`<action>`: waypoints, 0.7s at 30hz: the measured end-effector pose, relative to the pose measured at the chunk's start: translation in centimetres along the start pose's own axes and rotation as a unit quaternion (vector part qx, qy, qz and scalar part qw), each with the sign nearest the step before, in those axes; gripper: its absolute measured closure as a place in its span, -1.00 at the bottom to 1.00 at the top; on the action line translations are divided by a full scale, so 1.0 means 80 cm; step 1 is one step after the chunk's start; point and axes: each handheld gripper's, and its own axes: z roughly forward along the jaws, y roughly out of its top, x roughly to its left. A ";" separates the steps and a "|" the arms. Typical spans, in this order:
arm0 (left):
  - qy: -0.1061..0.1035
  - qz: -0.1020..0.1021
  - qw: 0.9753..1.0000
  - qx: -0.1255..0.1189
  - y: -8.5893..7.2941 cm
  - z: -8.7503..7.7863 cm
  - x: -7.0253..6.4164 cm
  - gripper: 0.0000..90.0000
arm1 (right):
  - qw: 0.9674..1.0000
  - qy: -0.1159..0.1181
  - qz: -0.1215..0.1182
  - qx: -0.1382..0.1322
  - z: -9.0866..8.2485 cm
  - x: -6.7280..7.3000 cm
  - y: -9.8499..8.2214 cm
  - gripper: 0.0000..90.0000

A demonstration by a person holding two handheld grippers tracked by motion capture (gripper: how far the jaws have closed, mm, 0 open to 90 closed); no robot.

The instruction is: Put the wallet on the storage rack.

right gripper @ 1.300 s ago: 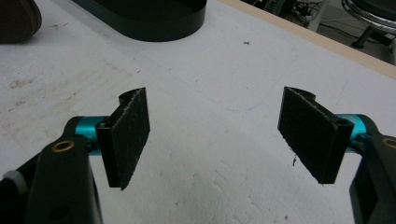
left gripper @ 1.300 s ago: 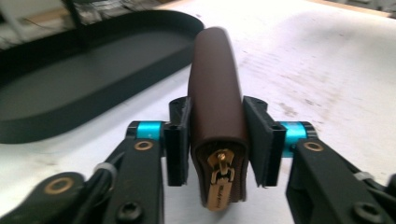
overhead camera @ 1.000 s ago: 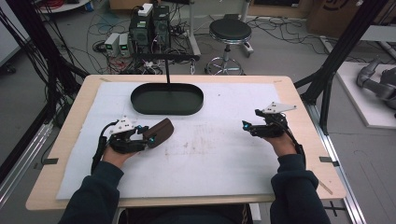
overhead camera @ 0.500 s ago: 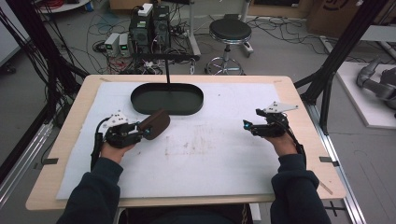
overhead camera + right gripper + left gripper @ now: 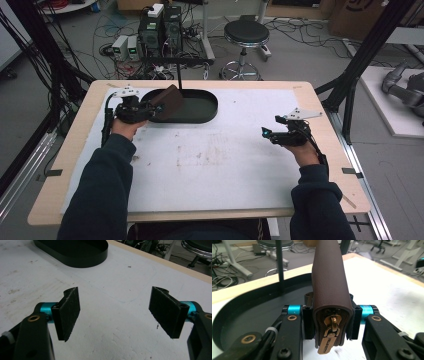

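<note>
A brown leather zip pouch sits clamped between the jaws of my left gripper, raised over the left end of the black oval tray. In the left gripper view the pouch stands on edge, its brass zipper pull hanging toward the camera. Both pads of that left gripper press on its sides, with the tray beneath. My right gripper rests on the white mat at the right, jaws wide apart. The right gripper has nothing between its pads, and the tray lies far ahead.
A thin black post rises from the tray's far side to a crossbar. The white mat covers most of the wooden table. A stool and electronics boxes stand on the floor beyond.
My left gripper has carried the pouch up and away from the mat to the tray's left end. The right gripper has stayed put.
</note>
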 end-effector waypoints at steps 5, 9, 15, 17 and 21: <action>0.016 -0.004 1.000 0.015 0.001 0.028 0.017 0.47 | 1.000 0.003 0.006 -0.003 0.000 -0.003 -0.001 -0.44; 0.025 -0.015 0.999 0.029 0.002 0.046 0.031 0.46 | 1.000 0.004 0.012 -0.003 -0.001 -0.005 -0.002 -0.44; 0.007 -0.043 0.998 0.049 -0.006 0.071 0.045 0.46 | 1.000 0.006 0.014 0.001 0.000 -0.007 -0.004 -0.44; -0.006 -0.053 0.997 0.050 -0.008 0.078 0.047 0.46 | 1.000 0.003 0.017 0.000 0.000 -0.008 -0.005 -0.44; -0.005 -0.073 0.996 0.054 -0.013 0.087 0.052 0.45 | 1.000 -0.001 0.017 0.001 -0.002 -0.010 -0.007 -0.44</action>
